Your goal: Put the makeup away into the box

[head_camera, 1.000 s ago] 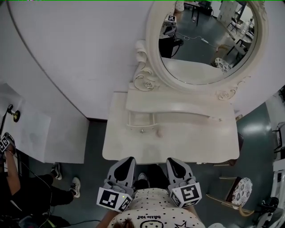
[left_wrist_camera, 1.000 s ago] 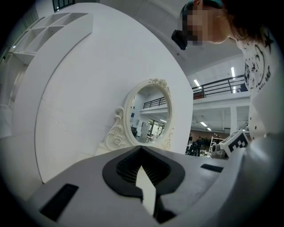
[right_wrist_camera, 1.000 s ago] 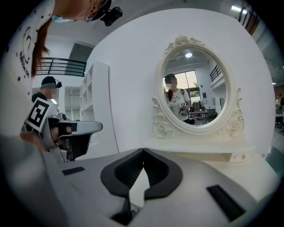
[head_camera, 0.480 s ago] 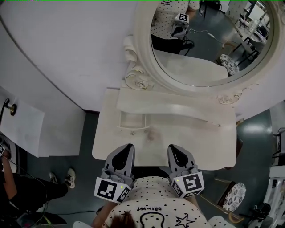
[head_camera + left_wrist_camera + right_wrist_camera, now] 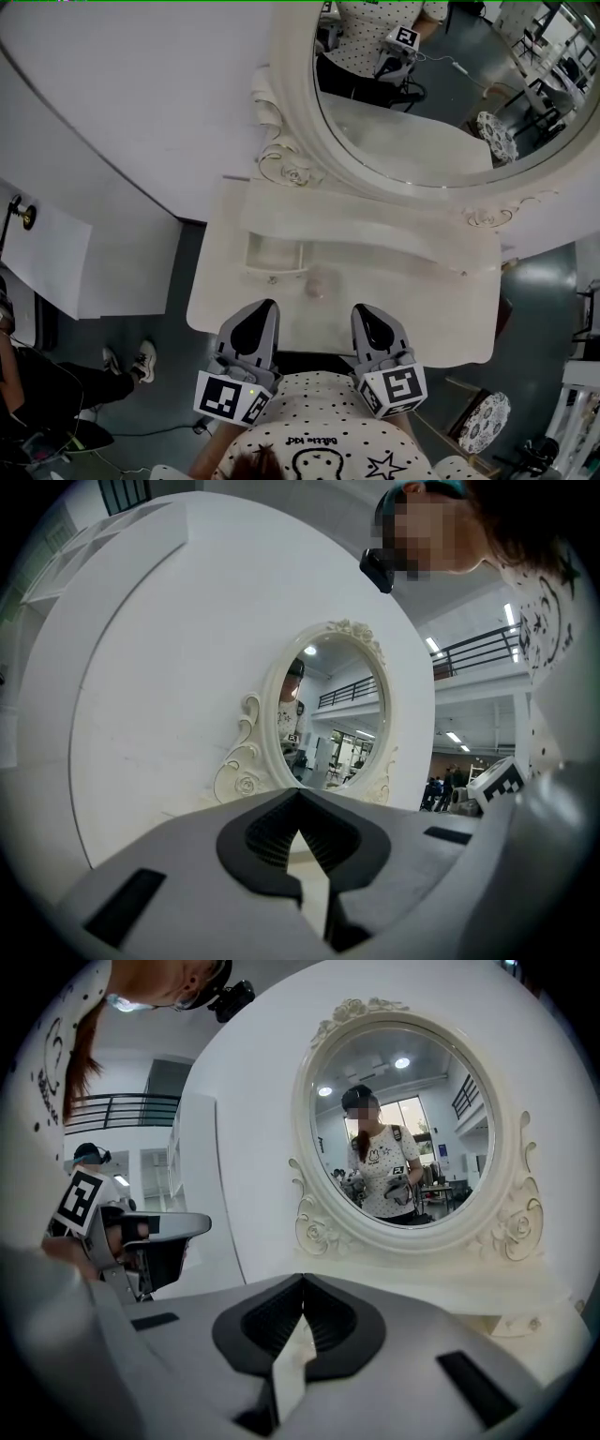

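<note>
The left gripper [image 5: 263, 310] is pressed together, empty; the right gripper [image 5: 365, 313] too. Both hang at the near edge of the dresser [image 5: 441, 302], facing the mirror [image 5: 441, 122].

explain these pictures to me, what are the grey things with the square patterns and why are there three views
There is no robot here: a person holds a pair of grey hand tongs in each hand, and the black-and-white patterned cubes are part of them. The top-down picture comes from a camera on the person's head; it shows the left tongs and right tongs at the near edge of a white dressing table with an oval carved-frame mirror. The other two pictures come from cameras riding on each pair of tongs, looking along the jaws. Both pairs are closed and hold nothing. On the tabletop I see only one small pale round thing, too small to identify.
</note>
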`<act>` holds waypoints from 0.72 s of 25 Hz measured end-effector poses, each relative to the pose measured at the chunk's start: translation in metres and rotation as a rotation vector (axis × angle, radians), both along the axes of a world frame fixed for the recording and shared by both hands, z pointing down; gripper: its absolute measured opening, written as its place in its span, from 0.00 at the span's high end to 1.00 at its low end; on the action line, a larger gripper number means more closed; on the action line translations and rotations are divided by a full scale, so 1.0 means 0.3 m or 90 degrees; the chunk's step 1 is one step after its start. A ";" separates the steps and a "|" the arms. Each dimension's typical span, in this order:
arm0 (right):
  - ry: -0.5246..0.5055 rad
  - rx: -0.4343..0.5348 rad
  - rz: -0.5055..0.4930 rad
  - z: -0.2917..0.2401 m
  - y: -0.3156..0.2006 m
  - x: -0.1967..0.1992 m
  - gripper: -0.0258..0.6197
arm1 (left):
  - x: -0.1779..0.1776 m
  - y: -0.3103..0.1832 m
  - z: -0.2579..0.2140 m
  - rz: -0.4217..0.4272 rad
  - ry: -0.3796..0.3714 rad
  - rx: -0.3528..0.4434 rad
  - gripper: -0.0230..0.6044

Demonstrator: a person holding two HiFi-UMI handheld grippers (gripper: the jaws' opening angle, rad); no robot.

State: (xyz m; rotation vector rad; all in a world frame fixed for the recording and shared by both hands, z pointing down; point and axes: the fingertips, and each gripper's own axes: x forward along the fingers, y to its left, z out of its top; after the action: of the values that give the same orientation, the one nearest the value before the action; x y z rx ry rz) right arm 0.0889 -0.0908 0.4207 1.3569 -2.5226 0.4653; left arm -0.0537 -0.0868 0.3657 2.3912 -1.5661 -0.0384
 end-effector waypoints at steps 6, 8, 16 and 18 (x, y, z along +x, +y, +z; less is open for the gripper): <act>-0.012 -0.005 0.031 -0.008 -0.026 0.031 0.95 | 0.032 -0.037 -0.024 0.024 -0.005 0.002 0.97; -0.016 -0.006 0.042 -0.015 -0.037 0.038 0.95 | 0.040 -0.054 -0.031 0.033 -0.005 0.003 0.97; -0.012 -0.019 0.084 -0.010 -0.063 0.048 0.95 | 0.061 -0.113 -0.027 0.083 0.001 -0.007 0.97; -0.010 -0.021 0.088 -0.011 -0.066 0.038 0.95 | 0.057 -0.122 -0.027 0.092 0.004 -0.010 0.97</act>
State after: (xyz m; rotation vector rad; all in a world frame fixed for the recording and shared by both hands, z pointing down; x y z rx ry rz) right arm 0.1003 -0.1106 0.4175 1.5278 -2.4318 0.5448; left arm -0.0366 -0.1235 0.3575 2.4831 -1.3815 -0.0045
